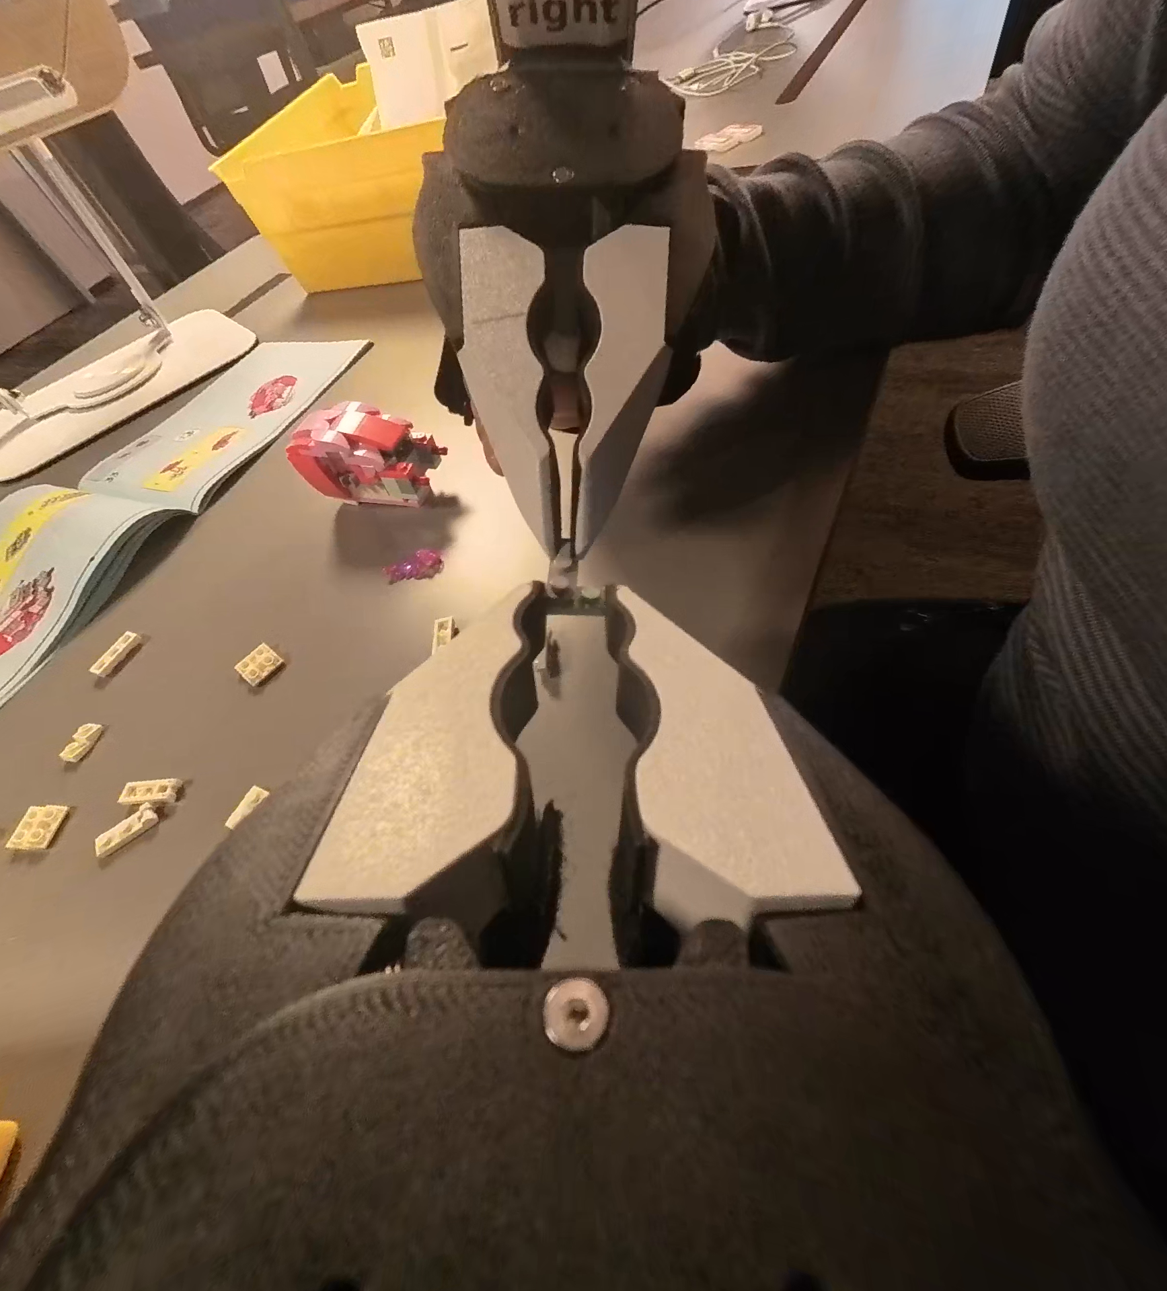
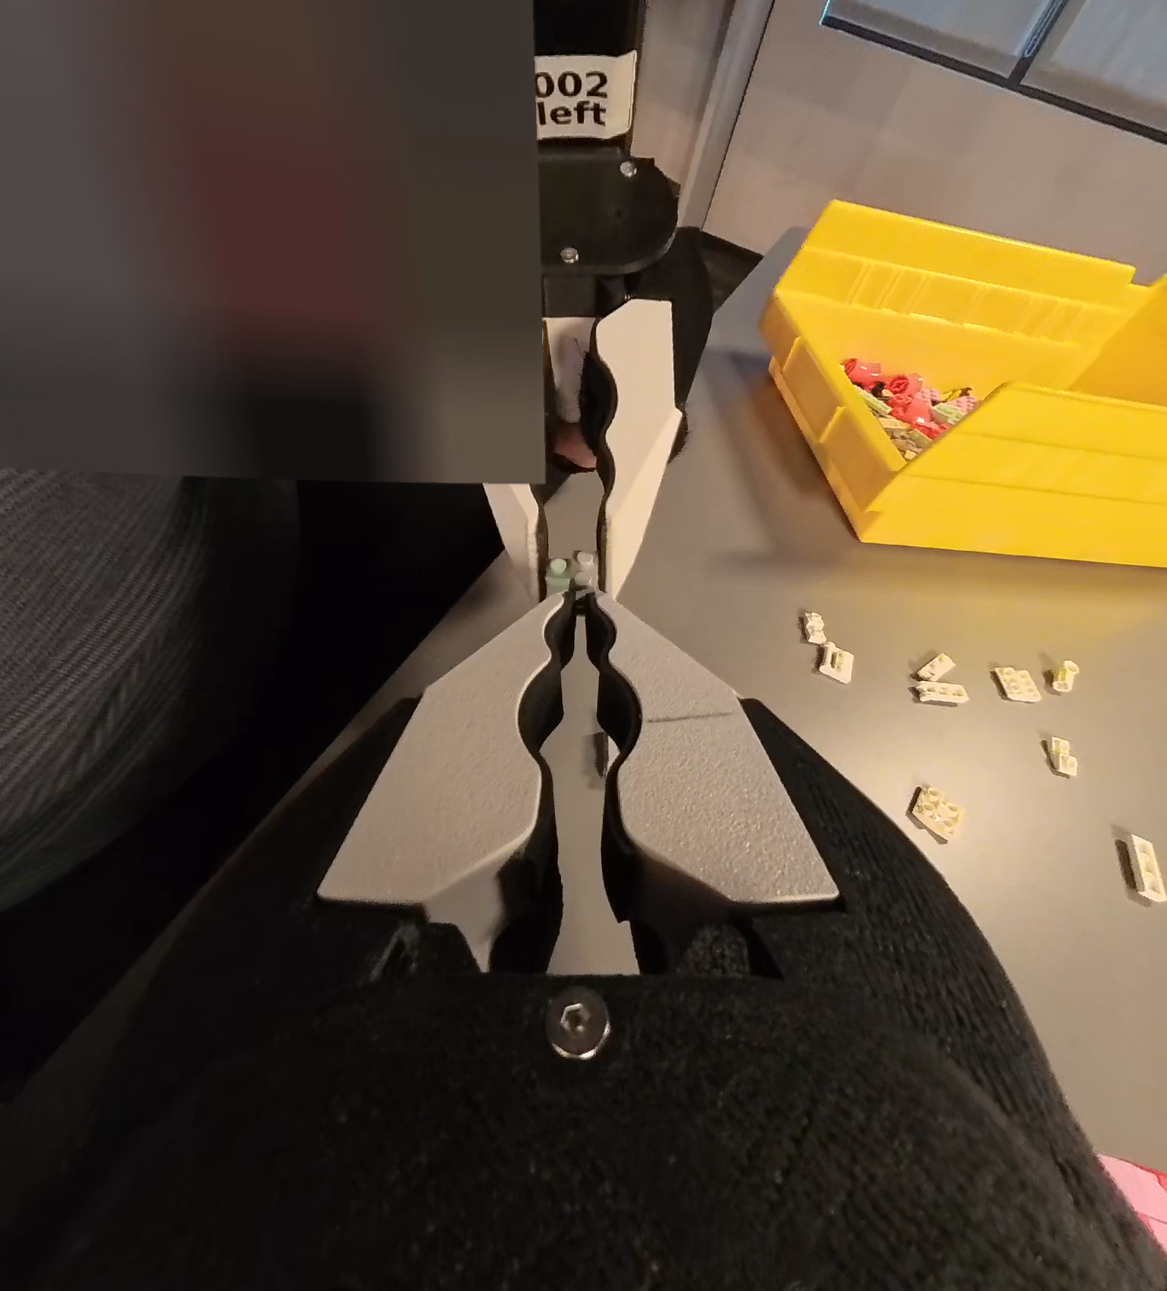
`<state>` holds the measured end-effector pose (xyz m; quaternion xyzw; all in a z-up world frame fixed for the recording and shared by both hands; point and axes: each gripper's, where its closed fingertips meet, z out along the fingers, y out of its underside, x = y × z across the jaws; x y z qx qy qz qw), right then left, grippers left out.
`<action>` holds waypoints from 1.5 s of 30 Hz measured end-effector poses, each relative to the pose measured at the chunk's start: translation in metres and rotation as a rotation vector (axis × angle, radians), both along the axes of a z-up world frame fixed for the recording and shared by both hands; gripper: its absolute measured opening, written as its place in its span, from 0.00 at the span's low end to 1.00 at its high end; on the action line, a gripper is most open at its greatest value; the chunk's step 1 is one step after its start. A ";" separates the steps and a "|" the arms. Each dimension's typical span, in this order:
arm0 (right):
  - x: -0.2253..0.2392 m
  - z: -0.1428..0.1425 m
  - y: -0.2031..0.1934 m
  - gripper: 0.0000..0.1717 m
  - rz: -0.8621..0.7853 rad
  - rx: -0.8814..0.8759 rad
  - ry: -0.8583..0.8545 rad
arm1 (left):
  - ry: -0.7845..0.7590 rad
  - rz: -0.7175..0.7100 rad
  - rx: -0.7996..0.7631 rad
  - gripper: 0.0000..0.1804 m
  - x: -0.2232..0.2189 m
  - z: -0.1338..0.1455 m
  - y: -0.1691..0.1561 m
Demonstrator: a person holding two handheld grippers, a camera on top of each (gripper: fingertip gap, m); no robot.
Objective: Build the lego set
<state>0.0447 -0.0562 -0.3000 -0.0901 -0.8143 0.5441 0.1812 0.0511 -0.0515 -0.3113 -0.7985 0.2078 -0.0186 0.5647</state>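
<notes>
The left gripper (image 1: 575,594) grips a small studded plate (image 1: 577,606) across its width, above the counter (image 1: 231,573) edge. Directly opposite, the right gripper (image 1: 561,552) is closed on a small grey piece (image 1: 559,569) touching that plate. Risk: both grips are tip-only, so sideways force could twist either part free. Farther off lie loose tan plates (image 1: 260,662), a red model (image 1: 364,454) and a yellow bin (image 1: 329,188).

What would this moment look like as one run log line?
left gripper: holds small plate | right gripper: pinches small brick onto it | above table
</notes>
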 end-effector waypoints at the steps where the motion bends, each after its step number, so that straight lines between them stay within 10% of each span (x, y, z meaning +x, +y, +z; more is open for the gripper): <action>1: 0.000 0.000 0.000 0.00 0.002 -0.001 0.001 | 0.002 -0.005 0.002 0.09 0.000 0.001 0.000; 34: -0.003 0.005 0.005 0.00 -0.027 -0.024 0.003 | 0.021 0.049 0.028 0.09 -0.004 0.003 0.005; 45: 0.007 0.004 0.001 0.00 0.052 -0.179 -0.315 | 0.487 0.020 0.300 0.16 0.003 0.012 -0.001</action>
